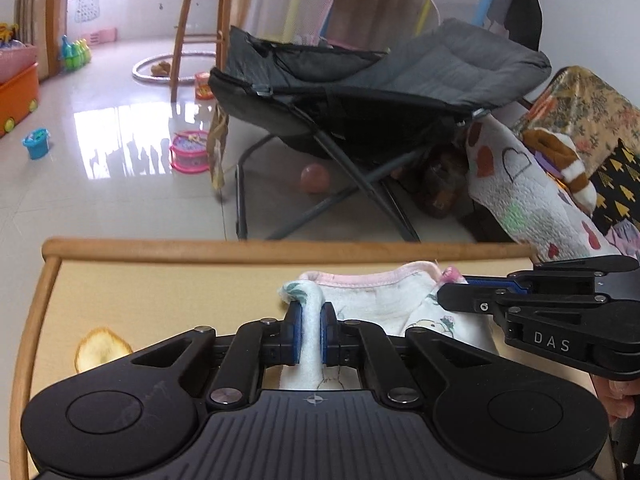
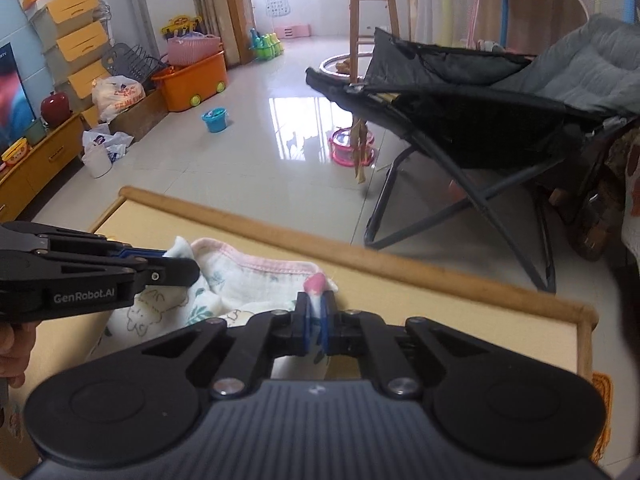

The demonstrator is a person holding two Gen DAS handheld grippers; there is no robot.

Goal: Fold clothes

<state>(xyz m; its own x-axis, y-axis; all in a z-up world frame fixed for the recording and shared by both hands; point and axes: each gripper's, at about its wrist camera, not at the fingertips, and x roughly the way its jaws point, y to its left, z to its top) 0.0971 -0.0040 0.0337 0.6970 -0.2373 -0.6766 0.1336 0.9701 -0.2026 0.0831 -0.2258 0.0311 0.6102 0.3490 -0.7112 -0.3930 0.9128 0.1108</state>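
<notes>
Both tools, left and right, clamp the garment's near corners.

Garment underside behind fingers

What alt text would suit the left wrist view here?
The left tool pinches a fold of a white printed garment with pink trim on a wood-rimmed table; the right tool grips its other end. Behind, a grey folding chair and scattered toys.
</notes>
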